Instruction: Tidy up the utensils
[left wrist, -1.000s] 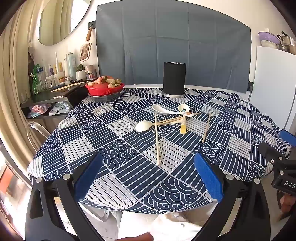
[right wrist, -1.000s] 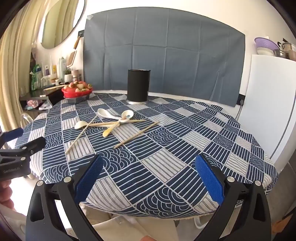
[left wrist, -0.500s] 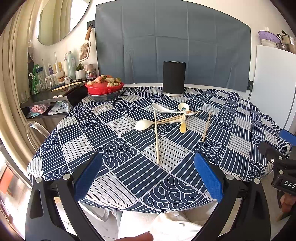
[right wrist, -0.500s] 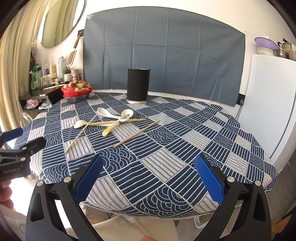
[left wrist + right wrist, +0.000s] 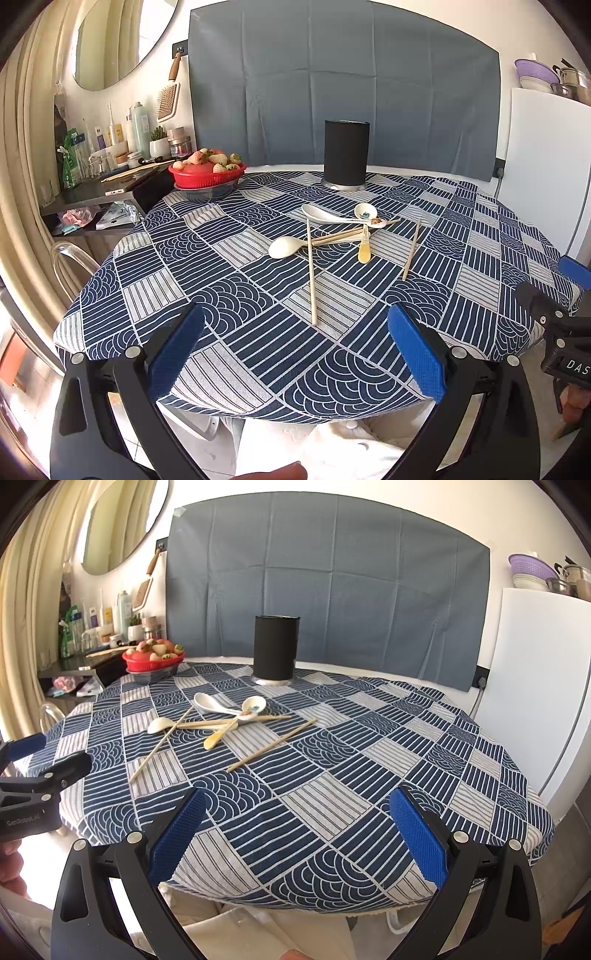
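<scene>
- Hovering at the near edge of the table (image 5: 122,332), the left gripper (image 5: 291,350) has its blue pads spread wide with nothing between them; the right gripper (image 5: 295,830) is just as wide apart and just as empty.
- Beyond the pads, on the patterned cloth, a long chopstick (image 5: 311,273) lies alone for most of its length, pointing toward the left gripper; a second chopstick (image 5: 410,250) lies apart to the right.
- Mid-table sits the tangle: a plain white spoon (image 5: 284,246), a yellow spoon (image 5: 364,251), two crossed chopsticks (image 5: 338,235), a long white ceramic spoon (image 5: 325,216) and a small painted spoon (image 5: 365,212).
- At the far side stands the black holder (image 5: 346,155), upright and apparently the destination; a red fruit basket (image 5: 207,173) sits to its left.
- Handling, as I judge it: chopsticks are light, stiff and thin, likely to roll or slip, so pinch near mid-length. Ceramic spoons are smooth and chippable; take them by the handle, not the bowl.
- Compared with a second ago, nothing has shifted: utensils lie the same, and both grippers show the same spread and near-identical views.
</scene>
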{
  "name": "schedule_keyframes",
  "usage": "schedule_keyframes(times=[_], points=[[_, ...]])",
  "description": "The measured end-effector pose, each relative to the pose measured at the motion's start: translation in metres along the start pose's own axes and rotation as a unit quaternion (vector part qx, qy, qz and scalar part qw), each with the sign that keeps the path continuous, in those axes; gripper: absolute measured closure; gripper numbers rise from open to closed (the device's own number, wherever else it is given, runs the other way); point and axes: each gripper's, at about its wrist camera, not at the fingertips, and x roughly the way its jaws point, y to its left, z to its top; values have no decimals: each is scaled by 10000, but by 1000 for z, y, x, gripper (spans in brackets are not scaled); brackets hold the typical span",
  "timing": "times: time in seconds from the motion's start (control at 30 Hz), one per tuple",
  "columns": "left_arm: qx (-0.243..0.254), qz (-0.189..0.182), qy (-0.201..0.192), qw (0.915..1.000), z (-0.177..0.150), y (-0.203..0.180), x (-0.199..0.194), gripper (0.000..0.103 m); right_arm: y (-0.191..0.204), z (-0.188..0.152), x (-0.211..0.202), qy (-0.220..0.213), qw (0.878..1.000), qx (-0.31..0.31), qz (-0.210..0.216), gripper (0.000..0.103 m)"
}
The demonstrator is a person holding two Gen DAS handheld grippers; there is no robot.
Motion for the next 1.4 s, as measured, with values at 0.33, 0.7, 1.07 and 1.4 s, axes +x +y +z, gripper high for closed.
schedule_keyframes(times=[0.33, 0.7, 1.07, 1.4], points=[[3, -12, 23, 10000, 0, 0, 1, 6, 0, -1, 0, 13, 10000, -2, -7, 8], [28, -43, 89, 9999, -2, -3, 3, 6, -1, -3, 3, 67, 10000, -8, -23, 8], [62, -71, 232, 9997, -3, -4, 11, 6, 1, -5, 9, 189, 9998, -53, -62, 8], [77, -54, 422, 9991, -7, -3, 23, 6, 1, -8, 22, 362, 9992, -113, -81, 8]])
